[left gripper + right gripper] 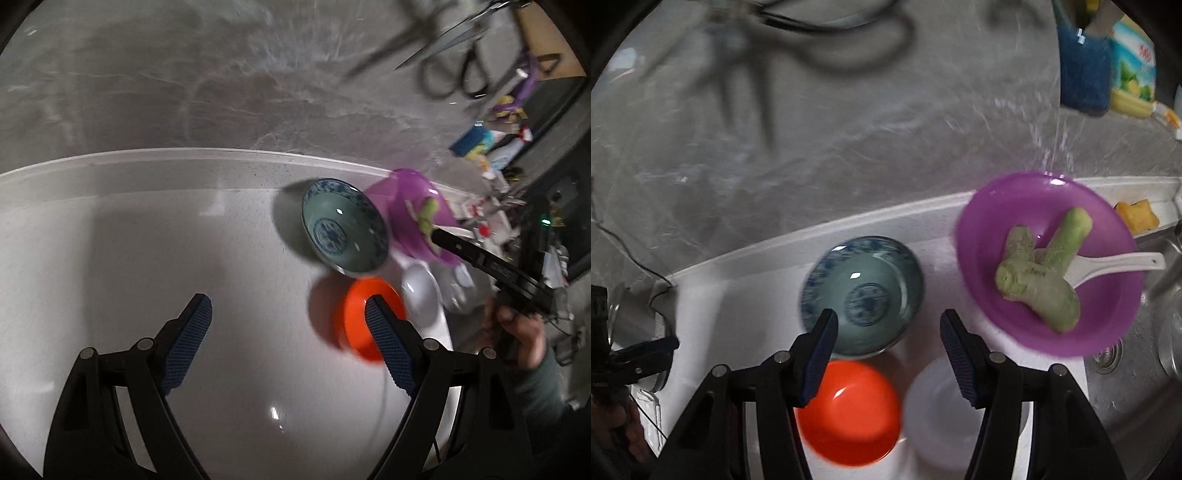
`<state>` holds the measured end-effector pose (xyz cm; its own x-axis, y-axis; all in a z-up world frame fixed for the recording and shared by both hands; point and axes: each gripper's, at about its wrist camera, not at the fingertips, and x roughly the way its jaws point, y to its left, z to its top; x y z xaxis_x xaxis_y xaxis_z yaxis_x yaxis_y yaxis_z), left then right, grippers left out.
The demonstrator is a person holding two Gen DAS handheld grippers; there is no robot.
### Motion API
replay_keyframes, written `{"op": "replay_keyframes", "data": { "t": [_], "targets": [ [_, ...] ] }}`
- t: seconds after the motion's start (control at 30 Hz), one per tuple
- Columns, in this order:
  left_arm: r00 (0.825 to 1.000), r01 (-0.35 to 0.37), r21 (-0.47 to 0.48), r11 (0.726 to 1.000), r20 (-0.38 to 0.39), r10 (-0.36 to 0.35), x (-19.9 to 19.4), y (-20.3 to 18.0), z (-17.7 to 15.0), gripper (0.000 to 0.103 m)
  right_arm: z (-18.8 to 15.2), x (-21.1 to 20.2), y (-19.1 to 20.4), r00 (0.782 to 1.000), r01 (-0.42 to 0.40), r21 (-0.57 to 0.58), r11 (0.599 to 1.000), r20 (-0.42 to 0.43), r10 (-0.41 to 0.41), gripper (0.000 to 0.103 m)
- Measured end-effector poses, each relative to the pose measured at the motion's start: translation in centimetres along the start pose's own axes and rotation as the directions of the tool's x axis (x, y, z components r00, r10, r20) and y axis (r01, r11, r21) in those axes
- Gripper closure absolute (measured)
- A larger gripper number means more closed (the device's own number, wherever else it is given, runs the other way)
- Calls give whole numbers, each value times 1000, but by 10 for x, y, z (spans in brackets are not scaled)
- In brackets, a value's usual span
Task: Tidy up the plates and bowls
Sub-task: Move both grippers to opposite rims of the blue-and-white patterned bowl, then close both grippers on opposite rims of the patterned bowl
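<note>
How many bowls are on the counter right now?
3 clear ones: the blue-patterned bowl at the back, the orange bowl in front of it, and the purple bowl to the right, holding green pieces and a white spoon. The white stack beside the orange bowl may hide more.

Both wrist views steeply downward, near the shared blue-patterned bowl (345,232) (862,297)

left gripper (288,325) agape, right gripper (888,338) empty

Dim, motion-blurred fisheye views — dark vignetted corners, small glare spots.
</note>
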<state>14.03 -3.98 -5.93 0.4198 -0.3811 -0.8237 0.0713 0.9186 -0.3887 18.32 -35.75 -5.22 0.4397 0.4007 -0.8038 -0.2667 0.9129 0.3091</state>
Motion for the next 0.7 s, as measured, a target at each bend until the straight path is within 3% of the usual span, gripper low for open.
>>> {"op": "replay_keyframes", "data": {
  "t": [0.1, 0.27, 0.47, 0.7],
  "targets": [
    [999, 13, -29, 1000, -39, -14, 40, -5, 16, 19, 4, 19, -15, 997, -12, 45, 999, -72, 15, 42],
    [995, 16, 24, 1000, -103, -13, 80, -5, 24, 19, 5, 34, -19, 994, -17, 80, 997, -104, 25, 43],
    [991, 8, 73, 997, -132, 2, 111, 1, 49, 19, 10, 54, -14, 990, 44, 96, 994, -139, -31, 46],
    [984, -28, 139, 990, -171, 52, 142, -1, 54, 19, 11, 79, -7, 971, 122, 118, 986, -221, -94, 46]
  ]
}}
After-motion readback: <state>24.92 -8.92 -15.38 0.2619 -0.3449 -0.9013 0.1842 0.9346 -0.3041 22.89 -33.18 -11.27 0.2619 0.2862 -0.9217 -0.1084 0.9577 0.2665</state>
